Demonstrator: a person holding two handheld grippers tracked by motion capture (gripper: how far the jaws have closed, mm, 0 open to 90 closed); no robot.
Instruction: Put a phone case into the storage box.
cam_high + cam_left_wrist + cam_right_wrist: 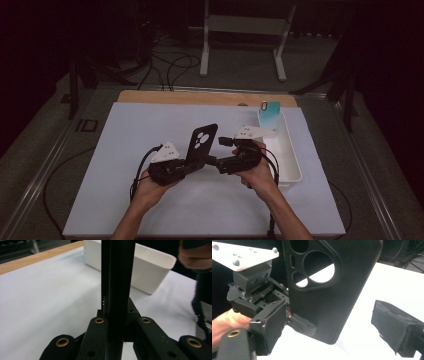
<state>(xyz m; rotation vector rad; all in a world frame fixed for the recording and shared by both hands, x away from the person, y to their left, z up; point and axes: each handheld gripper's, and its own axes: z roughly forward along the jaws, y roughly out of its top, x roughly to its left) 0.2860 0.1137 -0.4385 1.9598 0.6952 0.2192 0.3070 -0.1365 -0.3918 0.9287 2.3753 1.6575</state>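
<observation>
Black phone case (201, 142) upright above tabletop (150, 135) centre, pinched by left hand-held gripper (195, 162). Right hand-held gripper (212, 161) spread at its 3 o'clock. Teal case (268, 116) already in white bin (292, 160); black one seemingly left.

White-covered table (150, 200), white bin (292, 160) on it

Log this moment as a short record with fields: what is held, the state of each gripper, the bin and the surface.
held item: black phone case, upright, camera cutouts at its top
left gripper: shut on the case's lower edge
right gripper: jaws open, either side of the case
bin: white bin at the table's right, teal phone case standing at its far end
surface: white mat
</observation>
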